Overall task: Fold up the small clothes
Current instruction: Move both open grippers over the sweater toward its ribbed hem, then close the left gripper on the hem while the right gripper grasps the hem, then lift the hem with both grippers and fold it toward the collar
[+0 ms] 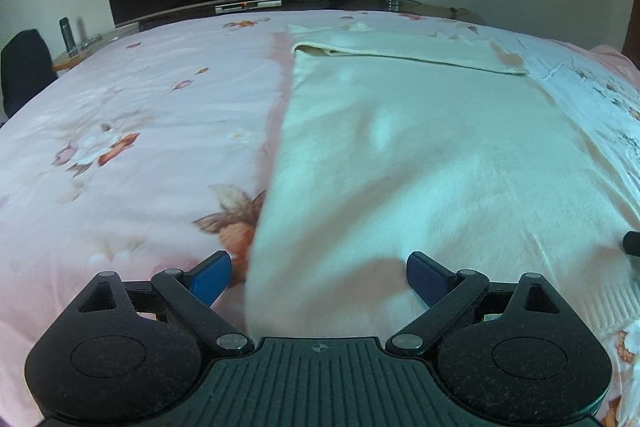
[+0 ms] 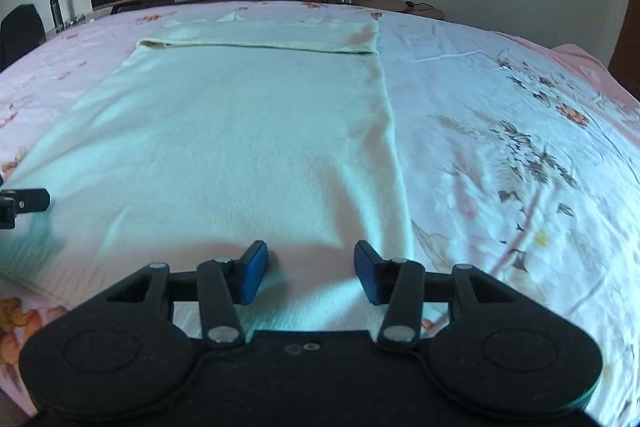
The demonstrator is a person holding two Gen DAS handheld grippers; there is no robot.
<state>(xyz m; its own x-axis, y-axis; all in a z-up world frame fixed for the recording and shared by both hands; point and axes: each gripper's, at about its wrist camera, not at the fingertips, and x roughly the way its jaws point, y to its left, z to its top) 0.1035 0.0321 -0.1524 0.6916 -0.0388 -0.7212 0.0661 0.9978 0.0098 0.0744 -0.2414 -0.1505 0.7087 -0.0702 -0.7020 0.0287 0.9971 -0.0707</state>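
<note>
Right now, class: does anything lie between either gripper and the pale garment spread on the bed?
Nothing visible does. The left gripper and right gripper are both open directly over the garment's near end, with only bare cloth between their blue pads.

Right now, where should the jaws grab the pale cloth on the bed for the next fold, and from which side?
Probably the two near corners of the cloth, coming in low from the near hem. It lies flat, already folded over at the far end, and both sets of jaws stand open there.
</note>
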